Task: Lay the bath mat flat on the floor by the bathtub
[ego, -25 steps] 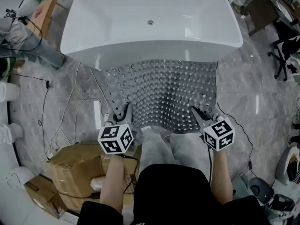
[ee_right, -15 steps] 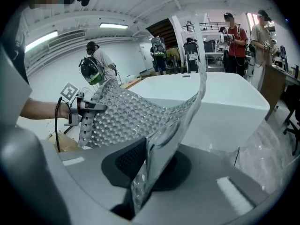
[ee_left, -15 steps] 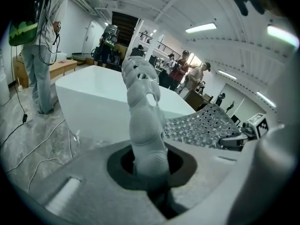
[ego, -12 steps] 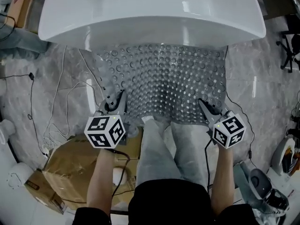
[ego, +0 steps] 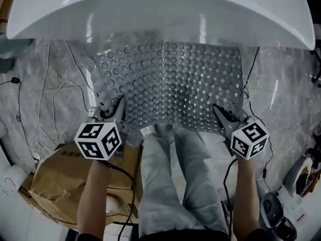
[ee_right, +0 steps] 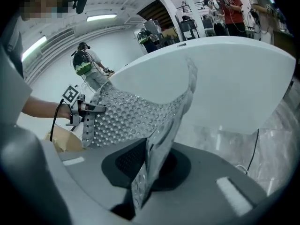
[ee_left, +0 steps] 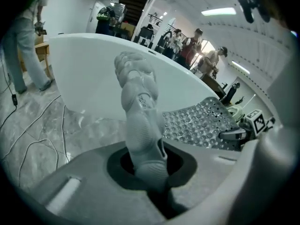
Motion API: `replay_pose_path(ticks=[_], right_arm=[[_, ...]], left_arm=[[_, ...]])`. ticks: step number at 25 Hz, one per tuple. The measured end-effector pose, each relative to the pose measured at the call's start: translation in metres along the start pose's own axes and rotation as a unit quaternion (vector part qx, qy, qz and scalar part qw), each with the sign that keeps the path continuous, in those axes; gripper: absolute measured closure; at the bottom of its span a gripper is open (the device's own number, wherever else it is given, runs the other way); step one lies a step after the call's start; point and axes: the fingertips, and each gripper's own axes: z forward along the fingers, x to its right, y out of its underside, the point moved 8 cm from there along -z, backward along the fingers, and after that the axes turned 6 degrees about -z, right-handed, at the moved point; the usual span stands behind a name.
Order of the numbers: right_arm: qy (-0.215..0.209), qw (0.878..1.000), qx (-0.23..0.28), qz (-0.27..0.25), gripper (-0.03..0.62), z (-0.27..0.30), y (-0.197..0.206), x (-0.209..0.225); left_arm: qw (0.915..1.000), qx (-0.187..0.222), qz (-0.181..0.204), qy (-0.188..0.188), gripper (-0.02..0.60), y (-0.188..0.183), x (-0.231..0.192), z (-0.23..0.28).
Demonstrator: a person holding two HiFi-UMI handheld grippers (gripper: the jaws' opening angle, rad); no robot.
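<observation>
Two hand-held grippers hold the near edge of the grey rubber bath mat with round bumps [ego: 175,82]. The left gripper [ego: 114,113] has its jaws pressed on the bunched left corner. The right gripper [ego: 222,115] is clamped on the right corner, which stands on edge between its jaws. From them the mat spreads over the grey marble floor [ego: 40,84] toward the white oval bathtub [ego: 160,9], its far edge near the tub's base. A brown cardboard box [ego: 50,169] lies near the left gripper.
</observation>
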Motion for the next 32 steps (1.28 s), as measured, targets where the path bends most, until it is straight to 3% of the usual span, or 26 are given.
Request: replay_pose_path(ticks=[3,8,12,19,24,32], right_arm=[[-0.018,1.000,-0.002,-0.016,0.566,-0.004,-0.011,-0.015],[0.001,0.999,-0.004,-0.036,0.566,-0.037,-0.022,-0.053],[0.005,0.999,0.010,-0.031,0.567,-0.063,-0.009,-0.055],[0.009,0.999,-0.010,-0.039,0.568,-0.005,-0.003,-0.017],[0.039,0.999,-0.003,-0.019,0.568,0.003,0.010,-0.015],[0.076,0.997,-0.019,-0.006,0.568,0.043,0.017,-0.006]], left_arm=[[0.9999,-0.004,-0.001,0.011,0.552,0.001,-0.001,-0.010],[0.9999,0.000,0.001,0.012,0.552,0.003,-0.006,-0.046],[0.9999,0.012,0.003,0.009,0.554,0.011,0.003,-0.054],[0.9999,0.001,0.015,0.005,0.554,0.002,-0.020,-0.006],[0.9998,0.020,-0.007,-0.006,0.554,0.011,-0.022,-0.002],[0.9994,0.015,0.011,-0.027,0.552,0.010,-0.040,0.033]])
